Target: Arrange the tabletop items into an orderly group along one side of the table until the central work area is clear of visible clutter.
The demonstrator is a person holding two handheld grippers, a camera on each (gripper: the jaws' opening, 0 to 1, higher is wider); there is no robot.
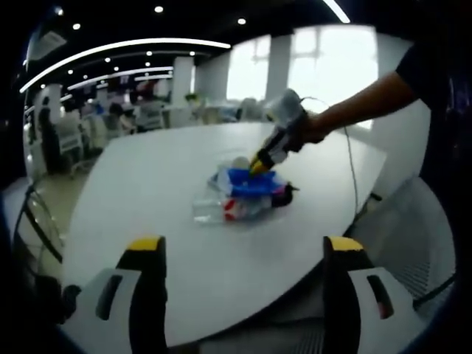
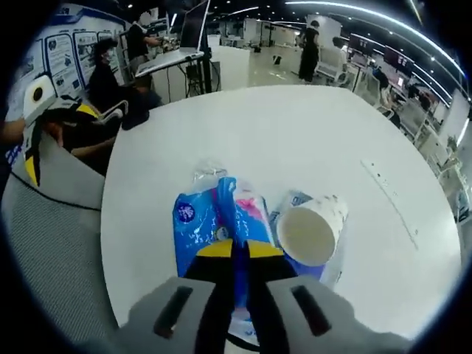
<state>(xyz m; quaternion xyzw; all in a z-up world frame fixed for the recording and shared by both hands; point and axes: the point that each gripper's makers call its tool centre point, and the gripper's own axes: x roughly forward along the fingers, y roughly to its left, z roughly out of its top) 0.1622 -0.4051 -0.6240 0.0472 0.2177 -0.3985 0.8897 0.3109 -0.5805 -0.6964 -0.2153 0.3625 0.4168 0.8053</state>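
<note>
The right gripper is pinching the blue packet beside the paper cup on the counter; the left gripper is hanging wide open, empty.

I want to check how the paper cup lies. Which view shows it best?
The right gripper view: the paper cup lies on its side, mouth toward the camera, beside the blue packet. In the left gripper view it is a small pale blur.

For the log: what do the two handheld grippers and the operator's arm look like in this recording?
Both grippers share one build: pale grey jaws with dark slots and yellow tips. The left gripper shows its two yellow tips apart; the right gripper has dark inner jaw faces. In the left gripper view, a dark short sleeve covers the upper arm, and a thin cable trails from the right gripper.
</note>
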